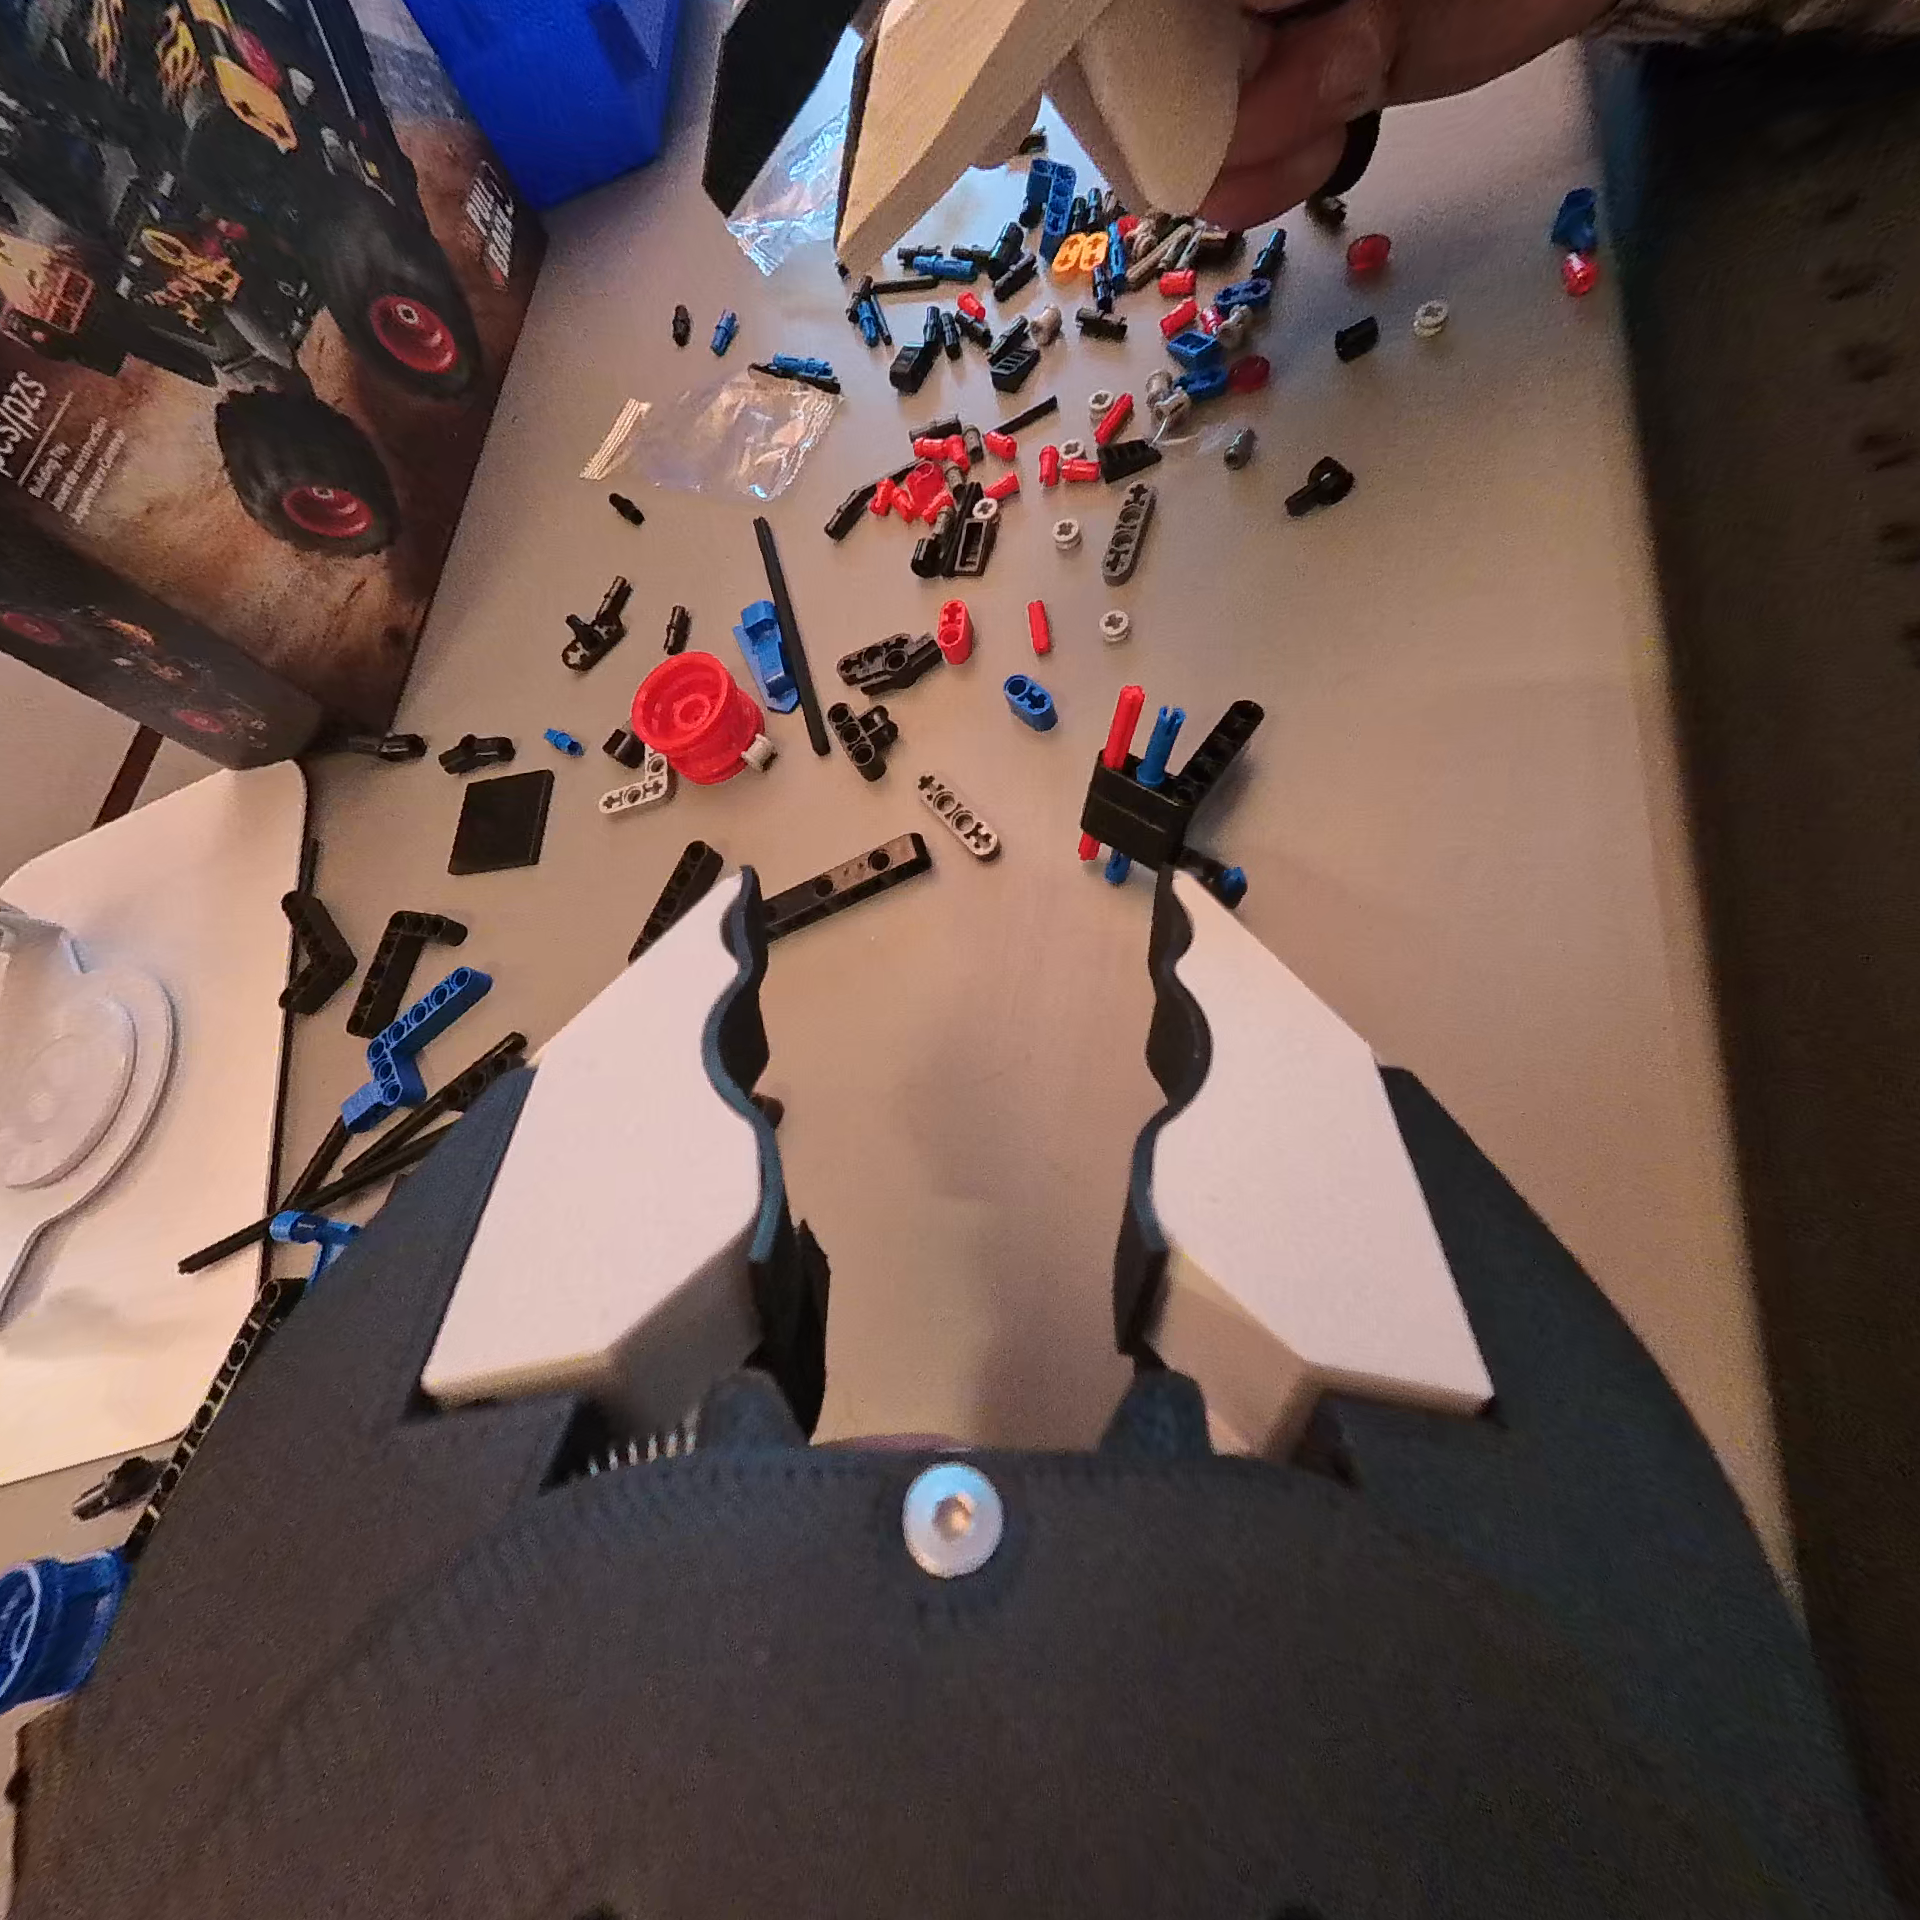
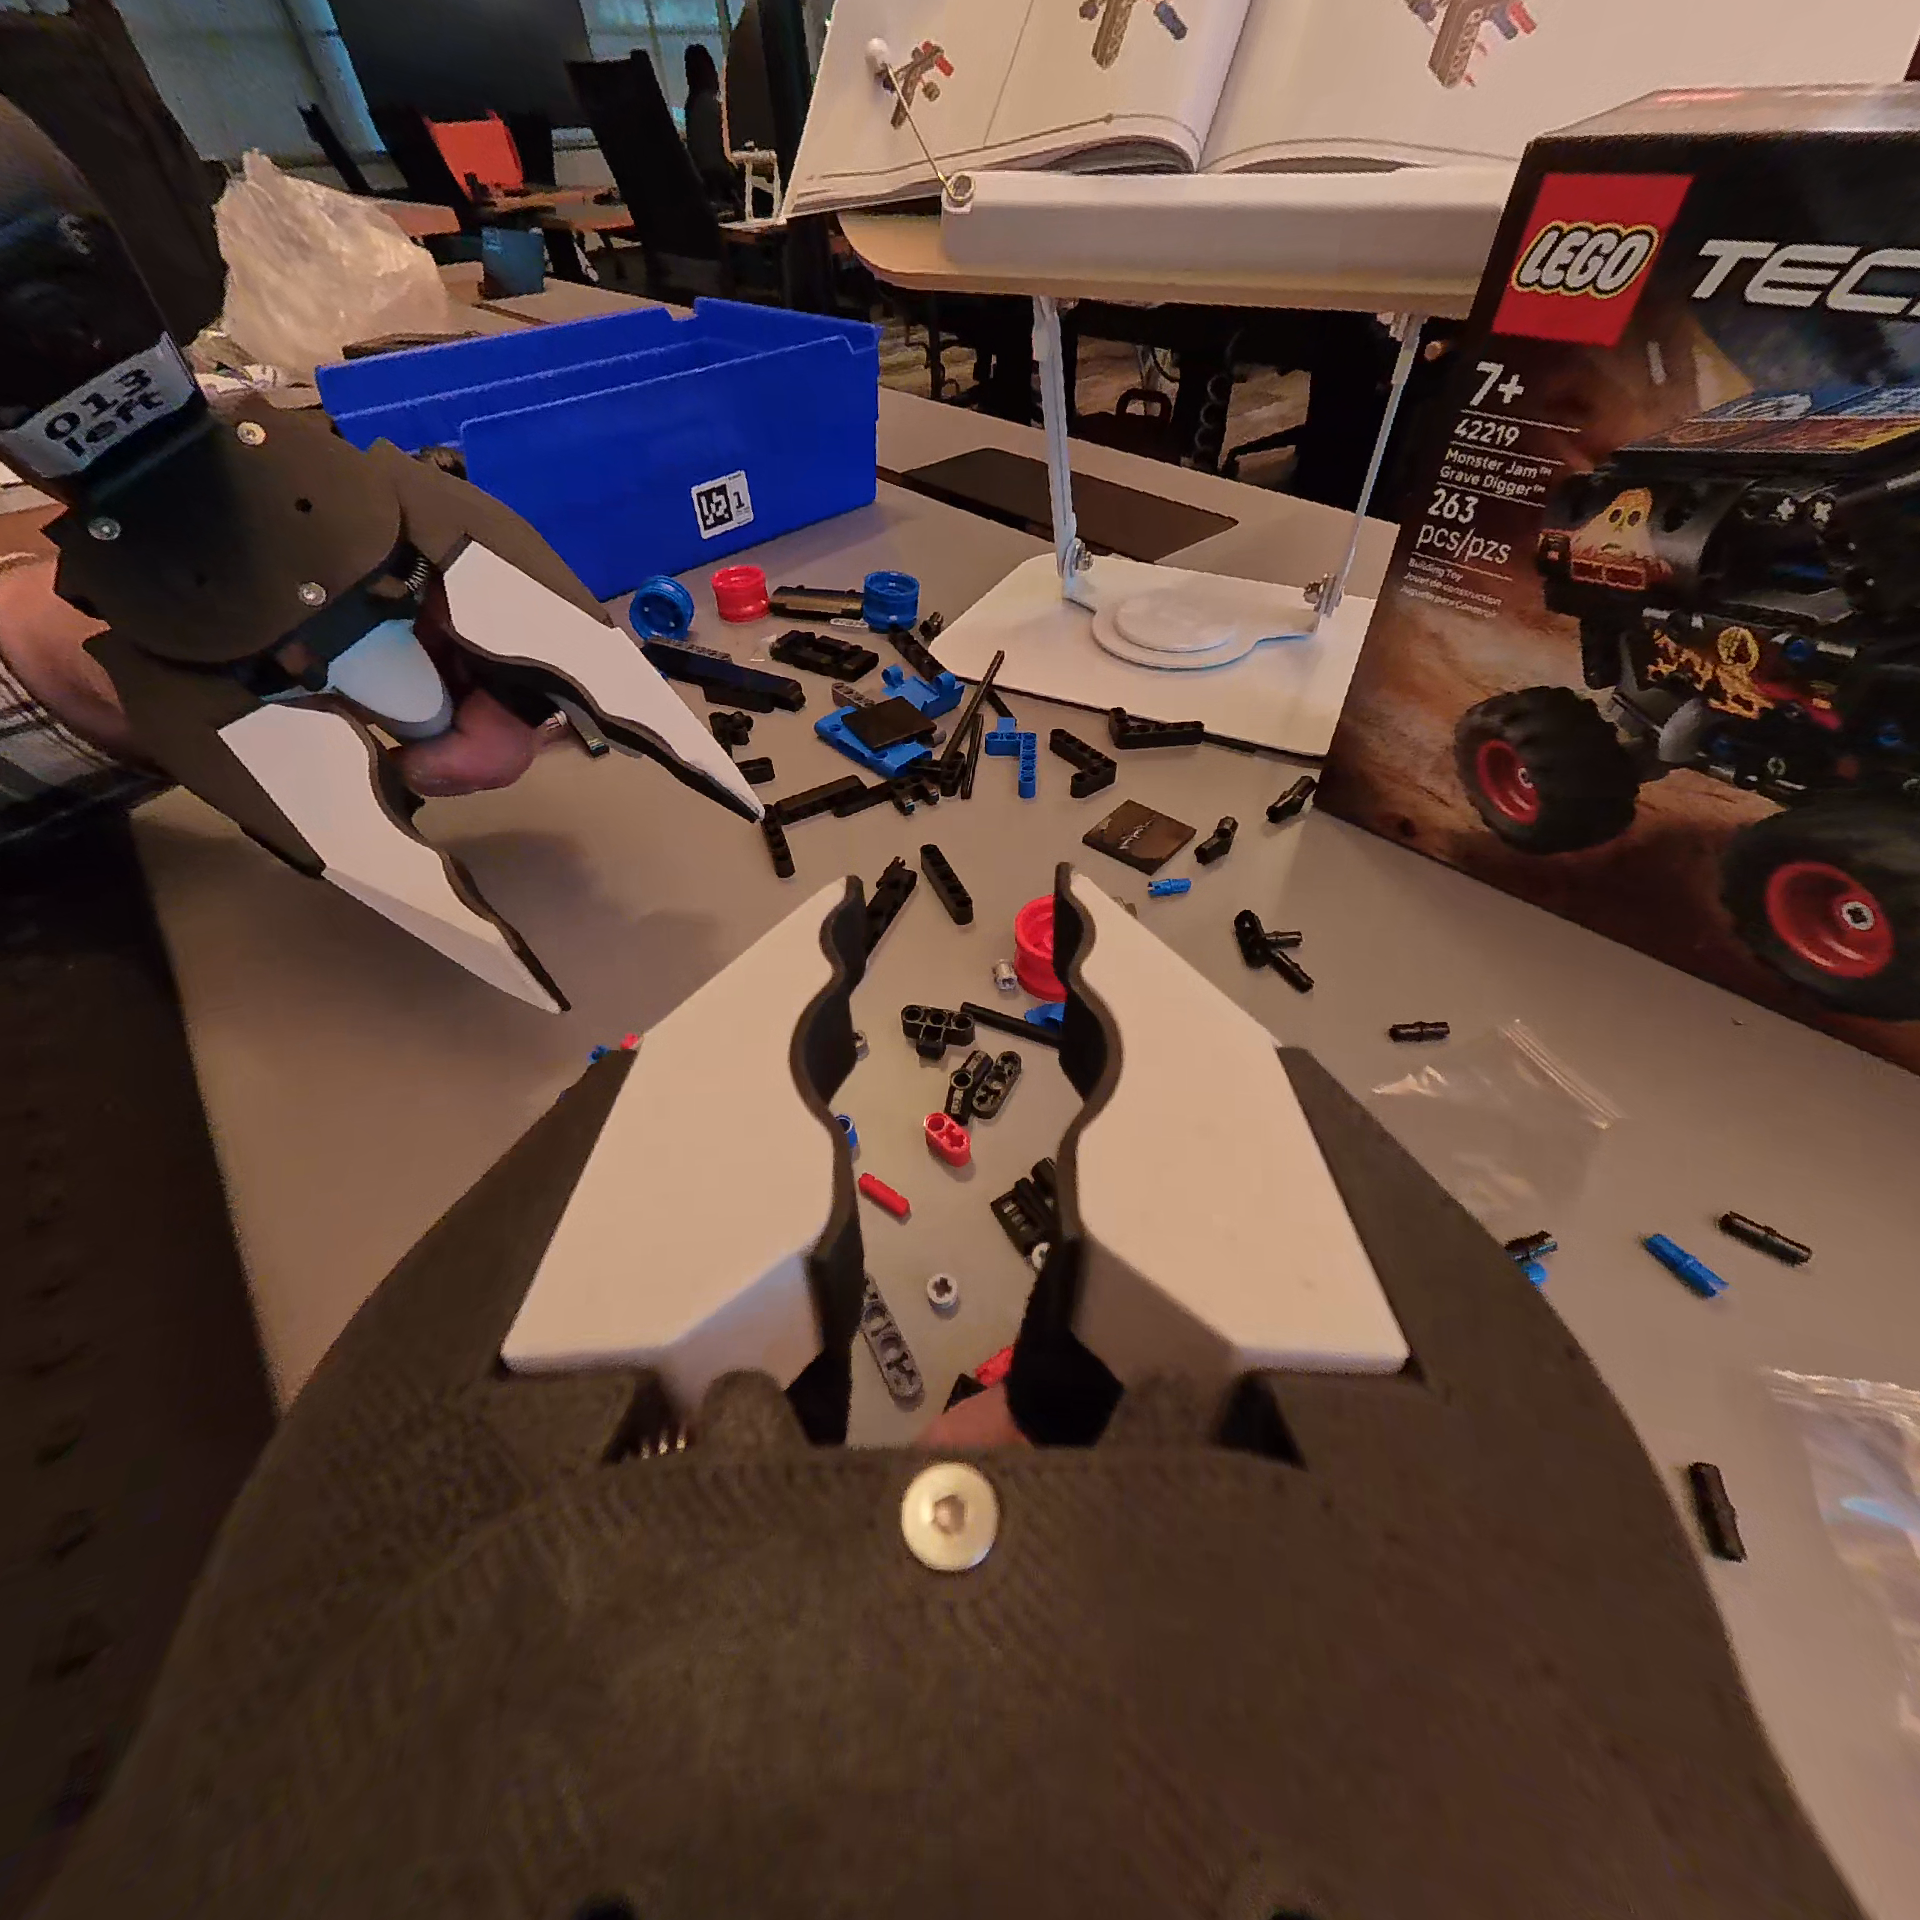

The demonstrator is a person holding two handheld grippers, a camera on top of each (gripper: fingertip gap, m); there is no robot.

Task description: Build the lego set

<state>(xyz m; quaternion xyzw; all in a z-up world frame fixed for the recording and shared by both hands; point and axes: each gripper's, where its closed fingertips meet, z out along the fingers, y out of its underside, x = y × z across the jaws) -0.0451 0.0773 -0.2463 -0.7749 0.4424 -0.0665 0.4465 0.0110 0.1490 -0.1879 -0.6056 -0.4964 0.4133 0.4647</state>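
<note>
Both grippers are hanging over the table [image 1: 1403,727] with their jaws spread apart and nothing between them, so no picking is happening yet.

The thing I'd be watching is the small started assembly [image 1: 1148,795]: a black block with a red pin and a blue pin poking through it and a black beam leaning off one side. In the left wrist view it is sitting just past the tip of the left gripper [image 1: 956,894], a bit off toward that gripper's right finger, almost touching it. The pins are running roughly the same way the fingers are pointing, so the block's short side is facing the opening. My guess is the left gripper only needs to slide slightly to its right and go forward to get the block between the fingers.

The right gripper [image 2: 961,883] is working over the loose scatter instead. Between its fingers I'm seeing a small red connector [image 2: 948,1136], a short red pin [image 2: 884,1195] and some black connectors [image 2: 982,1081] lying on the table below, with a red wheel hub [image 2: 1037,948] peeking from behind its right finger. I can't find the assembly in that view at all, so the left one is clearly the nearer tool for it.

Around the edges: the set box [image 2: 1683,582], a blue bin [image 2: 623,426], and the instruction booklet [image 2: 1143,83] propped on a white stand [image 2: 1143,634].
</note>
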